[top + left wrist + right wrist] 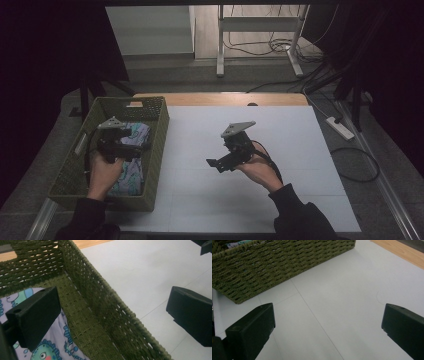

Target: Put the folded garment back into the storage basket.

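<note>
High view: the left gripper (131,144) hangs over the basket (159,134), jaws wide apart and holding nothing. Its own view shows one jaw above the cloth (53,346) and the other out past the basket wall (105,307), over the white mat (150,272). The cloth lies directly beneath and a little toward the person, flat on the basket floor, its long axis running along the basket's length, away from the person. The right gripper (218,163) hovers over the mat in the middle of the table, also spread wide and empty, pointing toward the basket and well apart from it. So the left is much the nearer to the cloth. Count: one basket, one cloth, two grippers.
</note>
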A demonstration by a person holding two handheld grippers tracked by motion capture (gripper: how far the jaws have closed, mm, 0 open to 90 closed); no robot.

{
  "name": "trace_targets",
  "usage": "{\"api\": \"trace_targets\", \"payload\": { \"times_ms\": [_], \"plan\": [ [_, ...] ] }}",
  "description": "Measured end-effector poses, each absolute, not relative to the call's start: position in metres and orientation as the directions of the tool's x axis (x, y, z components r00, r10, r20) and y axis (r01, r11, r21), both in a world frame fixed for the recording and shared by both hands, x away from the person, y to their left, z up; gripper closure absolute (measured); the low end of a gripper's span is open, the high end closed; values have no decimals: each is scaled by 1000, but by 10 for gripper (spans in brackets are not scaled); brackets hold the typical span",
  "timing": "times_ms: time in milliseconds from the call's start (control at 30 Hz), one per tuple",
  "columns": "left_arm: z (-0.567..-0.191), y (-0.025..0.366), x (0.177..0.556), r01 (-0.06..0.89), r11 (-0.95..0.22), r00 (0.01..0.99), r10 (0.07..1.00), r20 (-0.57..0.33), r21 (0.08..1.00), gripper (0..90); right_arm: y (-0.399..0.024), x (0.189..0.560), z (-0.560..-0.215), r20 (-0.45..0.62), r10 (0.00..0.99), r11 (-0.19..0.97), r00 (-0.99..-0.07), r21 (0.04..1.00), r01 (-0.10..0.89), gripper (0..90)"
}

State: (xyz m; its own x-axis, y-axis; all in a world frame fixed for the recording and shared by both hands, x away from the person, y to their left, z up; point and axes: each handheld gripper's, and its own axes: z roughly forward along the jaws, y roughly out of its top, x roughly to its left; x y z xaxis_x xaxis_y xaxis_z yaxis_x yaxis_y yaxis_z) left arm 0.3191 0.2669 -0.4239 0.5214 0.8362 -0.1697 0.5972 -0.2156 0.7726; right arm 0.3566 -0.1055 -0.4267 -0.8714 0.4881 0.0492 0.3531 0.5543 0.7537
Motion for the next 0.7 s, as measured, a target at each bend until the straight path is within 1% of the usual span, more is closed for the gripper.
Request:
{"api": "trace_targets", "payload": {
  "times_ms": [200,333,500,700],
  "plan": [
    [-425,268,314,618,-226,505,848,-159,753,0,-120,356,-426,54,512,536,-857,759,368,0],
    [-425,270,312,624,-216,496,852,-167,751,0,-127,356,-424,101,524,506,-845,762,405,0],
    [-424,272,306,609,-220,497,855,-151,762,0,-136,351,-422,89,526,507,-846,765,396,0],
    [-424,276,301,604,-204,488,859,-155,770,0,-145,346,-421,81,535,498,-841,773,392,0]
  ]
}}
